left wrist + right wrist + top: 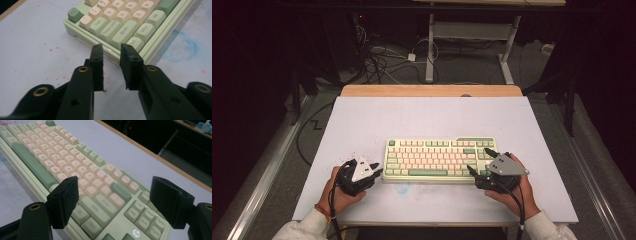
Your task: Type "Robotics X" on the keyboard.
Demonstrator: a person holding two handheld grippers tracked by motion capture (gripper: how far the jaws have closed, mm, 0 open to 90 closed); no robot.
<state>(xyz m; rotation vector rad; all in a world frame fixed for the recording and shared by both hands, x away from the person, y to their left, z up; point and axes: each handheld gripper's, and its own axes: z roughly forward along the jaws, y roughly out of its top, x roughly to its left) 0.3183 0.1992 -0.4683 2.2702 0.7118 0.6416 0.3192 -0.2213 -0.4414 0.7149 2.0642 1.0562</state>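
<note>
1. Pale green and cream, the keyboard (439,160) lies on the white table (362,120), its long axis running 9 to 3 o'clock.
2. My left gripper (373,167) sits just off its 9 o'clock end, jaws narrowed with nothing between them.
3. My right gripper (479,161) hangs over the 3 o'clock end, jaws wide apart, empty, and nearer.

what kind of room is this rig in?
Probably a lab or workshop test bench, not a home desk: a white table holding just a green and cream keyboard, loose cables on the floor, and an adjustable desk frame behind in the dark.
</note>
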